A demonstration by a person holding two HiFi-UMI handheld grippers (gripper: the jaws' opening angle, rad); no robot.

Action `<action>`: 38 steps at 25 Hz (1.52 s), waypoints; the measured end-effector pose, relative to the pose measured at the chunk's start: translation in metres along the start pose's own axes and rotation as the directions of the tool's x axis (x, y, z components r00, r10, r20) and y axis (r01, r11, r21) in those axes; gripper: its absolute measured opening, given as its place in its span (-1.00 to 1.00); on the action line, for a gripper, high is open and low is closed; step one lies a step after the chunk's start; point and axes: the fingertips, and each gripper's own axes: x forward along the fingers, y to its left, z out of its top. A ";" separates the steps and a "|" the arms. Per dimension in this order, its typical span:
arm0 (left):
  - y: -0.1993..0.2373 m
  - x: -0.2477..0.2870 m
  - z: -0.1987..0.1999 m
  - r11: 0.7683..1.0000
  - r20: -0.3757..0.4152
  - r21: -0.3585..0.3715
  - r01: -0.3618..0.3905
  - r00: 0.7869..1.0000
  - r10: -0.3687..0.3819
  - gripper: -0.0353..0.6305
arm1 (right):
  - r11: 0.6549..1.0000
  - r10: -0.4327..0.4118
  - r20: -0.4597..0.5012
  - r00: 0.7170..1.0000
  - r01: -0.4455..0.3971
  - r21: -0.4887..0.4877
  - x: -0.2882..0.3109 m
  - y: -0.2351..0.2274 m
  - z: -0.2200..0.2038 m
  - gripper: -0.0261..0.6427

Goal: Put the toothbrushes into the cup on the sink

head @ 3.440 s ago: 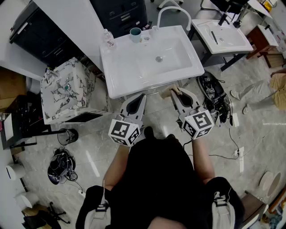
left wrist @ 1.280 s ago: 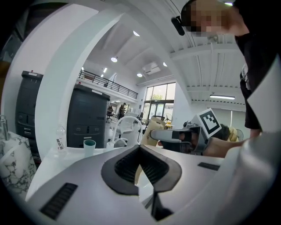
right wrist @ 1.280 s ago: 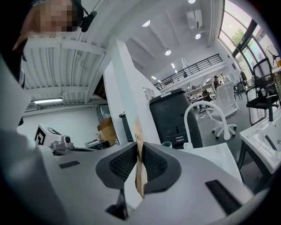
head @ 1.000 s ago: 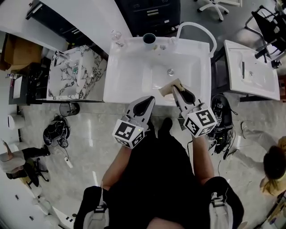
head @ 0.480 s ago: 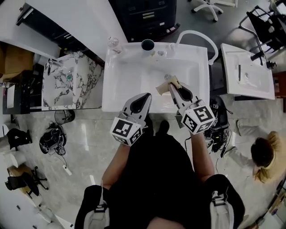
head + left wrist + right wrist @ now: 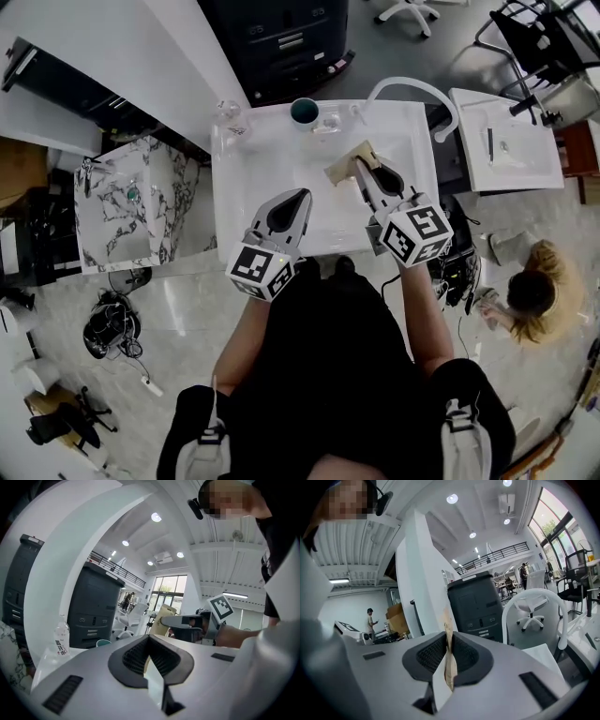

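A white sink (image 6: 253, 159) lies ahead of me, with a teal cup (image 6: 303, 111) upright on its back rim. My right gripper (image 6: 358, 165) hangs over the basin, shut on a flat tan packet (image 6: 345, 159); the right gripper view shows the tan packet (image 6: 449, 667) pinched between the jaws. What the packet holds is hidden. My left gripper (image 6: 298, 195) is over the sink's front part, jaws together with nothing between them. From the left gripper view I see the cup (image 6: 103, 643) and the right gripper's packet (image 6: 164, 617). No loose toothbrush shows.
A clear bottle (image 6: 230, 112) stands at the sink's back left corner. A white curved pipe (image 6: 412, 89) arches at the back right. A marble-patterned unit (image 6: 131, 202) is to the left, a second sink (image 6: 506, 141) to the right. A person (image 6: 530, 291) crouches at right.
Both grippers have moved forward from in front of the sink to over its basin. The right one still holds the tan packet, now closer to the cup.
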 end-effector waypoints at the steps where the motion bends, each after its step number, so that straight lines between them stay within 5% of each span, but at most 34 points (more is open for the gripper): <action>1: 0.004 0.001 0.001 1.000 -0.003 0.001 0.014 1.000 -0.014 -0.85 | 1.000 -0.014 0.004 1.000 0.014 0.001 0.005 -0.001 0.002 -0.76; 14: 0.046 -0.001 0.004 0.996 -0.053 0.002 0.090 0.995 -0.090 -0.85 | 0.994 -0.110 0.035 0.993 0.110 0.011 0.056 -0.001 0.017 -0.76; 38: 0.082 0.046 0.000 0.999 -0.085 -0.051 -0.001 0.996 -0.003 -0.85 | 0.998 -0.037 0.021 0.999 0.036 0.049 0.166 -0.061 0.023 -0.76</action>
